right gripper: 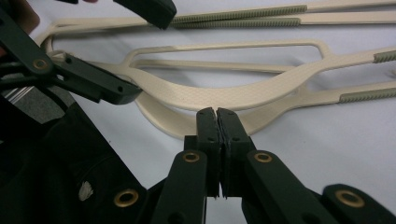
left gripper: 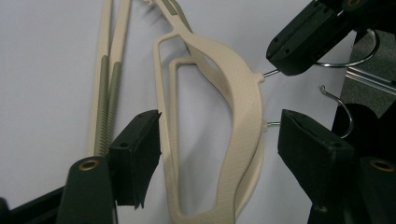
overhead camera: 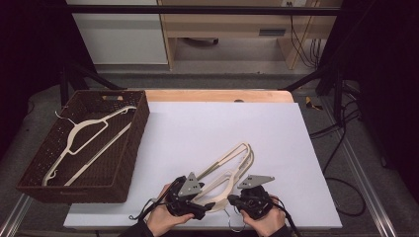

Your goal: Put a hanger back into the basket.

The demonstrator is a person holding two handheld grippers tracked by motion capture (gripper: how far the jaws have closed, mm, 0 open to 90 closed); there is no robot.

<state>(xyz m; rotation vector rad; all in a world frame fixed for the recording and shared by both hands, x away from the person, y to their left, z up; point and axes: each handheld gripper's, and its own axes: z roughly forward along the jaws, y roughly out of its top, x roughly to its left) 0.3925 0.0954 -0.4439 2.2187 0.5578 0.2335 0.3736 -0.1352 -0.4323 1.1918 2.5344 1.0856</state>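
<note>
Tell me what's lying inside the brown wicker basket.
In the brown wicker basket lies one cream hanger, with its hook toward the far-left corner. The near wall hides the basket floor closest to the person, so anything small there cannot be seen.

This looks like a lab or test room set up for recording. A white worktop [overhead camera: 197,128] stands inside a black metal frame [overhead camera: 197,9], loose cables [overhead camera: 341,148] trail over the grey floor [overhead camera: 222,79], and plain wooden furniture [overhead camera: 232,29] lines the back.
</note>
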